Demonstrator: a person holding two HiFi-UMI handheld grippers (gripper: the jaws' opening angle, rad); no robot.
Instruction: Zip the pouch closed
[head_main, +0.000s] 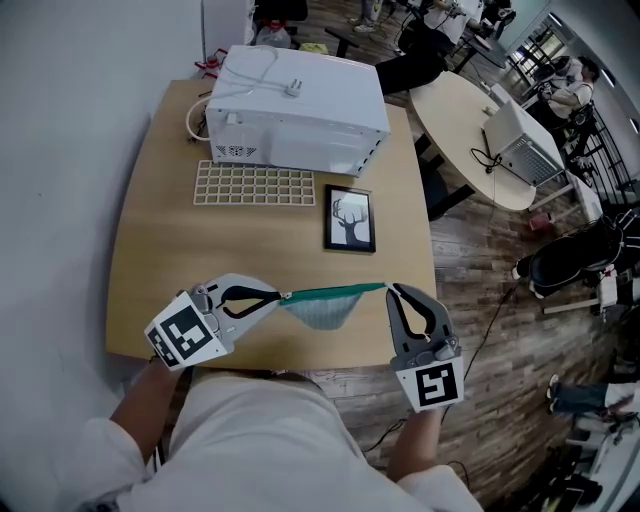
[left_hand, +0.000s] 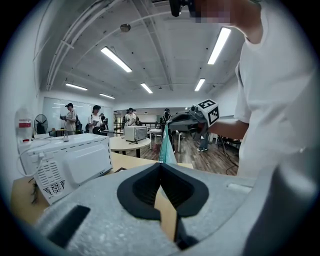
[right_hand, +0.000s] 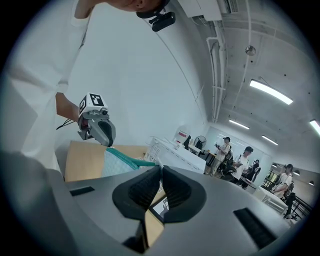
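A teal mesh pouch (head_main: 325, 308) hangs stretched in the air over the wooden table's (head_main: 200, 260) near edge. My left gripper (head_main: 281, 296) is shut on the pouch's left end, at the zipper line. My right gripper (head_main: 388, 289) is shut on its right end. The top edge runs taut between them and the body sags below. In the left gripper view the pouch (left_hand: 165, 147) runs edge-on from my jaws (left_hand: 161, 164) to the other gripper (left_hand: 192, 117). In the right gripper view the pouch (right_hand: 117, 162) spans from my jaws (right_hand: 161, 167) to the left gripper (right_hand: 100, 131). I cannot make out the zipper pull.
A white microwave (head_main: 300, 110) stands at the table's far side, with a white grid tray (head_main: 254, 184) in front of it. A framed deer picture (head_main: 351, 219) lies to the right of the tray. A round table (head_main: 470, 130) with a laptop stands beyond, and several people are farther back.
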